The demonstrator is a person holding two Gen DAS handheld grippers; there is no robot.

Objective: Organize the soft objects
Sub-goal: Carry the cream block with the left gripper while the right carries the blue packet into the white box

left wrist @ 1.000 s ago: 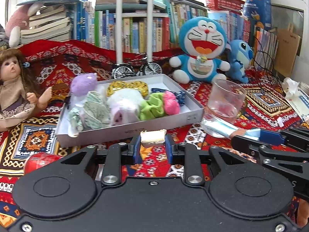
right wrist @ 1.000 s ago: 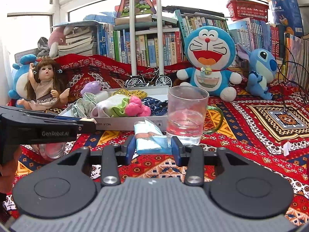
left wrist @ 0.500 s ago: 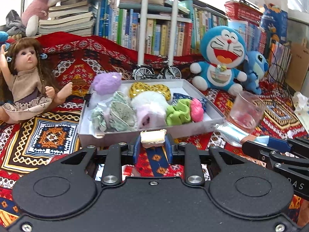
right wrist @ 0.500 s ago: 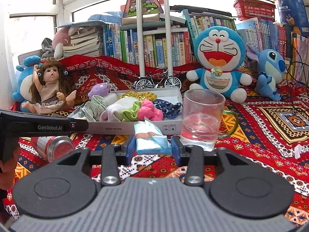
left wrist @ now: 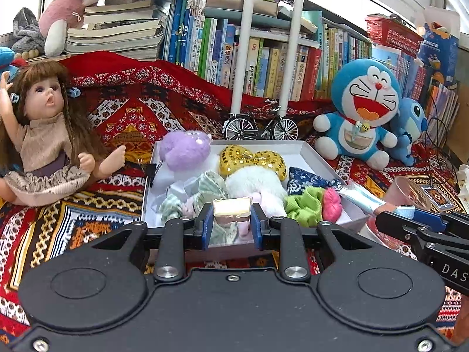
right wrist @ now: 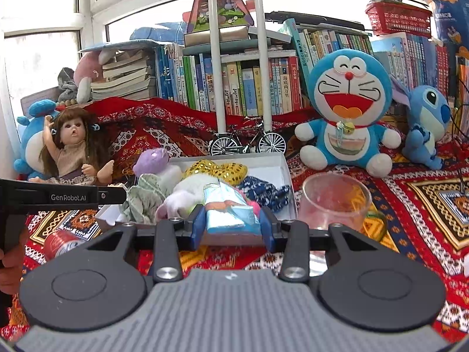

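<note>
Between the blue pads of your left gripper [left wrist: 232,224] sits a small cream-coloured block [left wrist: 232,209], the jaws clamped on its two sides so that it stands just proud of the fingertips. It hangs over the near edge of the white box [left wrist: 318,158], above the pale green cloth [left wrist: 209,189] and the white plush [left wrist: 255,182] that lie inside. Your right gripper [right wrist: 231,225] has its jaws pressed on a light blue packet [right wrist: 227,208], which sticks out forward past the pads and reaches over the same box; from the left wrist view its far end shows beside the pink scrunchie [left wrist: 331,204] and the green scrunchie [left wrist: 304,205]. Other soft things in the box are a purple plush [left wrist: 186,148], a gold sequin bow [left wrist: 252,160] and a dark blue patterned cloth [left wrist: 307,179]. The box's near wall is hidden behind both grippers, so you cannot tell whether either held thing touches what lies under it. A glass cup [right wrist: 335,201] stands just right of the box, its base cut off by the right gripper. The red can [right wrist: 63,242] on the patterned worktop [right wrist: 410,205] is half covered, and what the block is made of is, perhaps, a wrapped sponge; the view is too poor to say.
</note>
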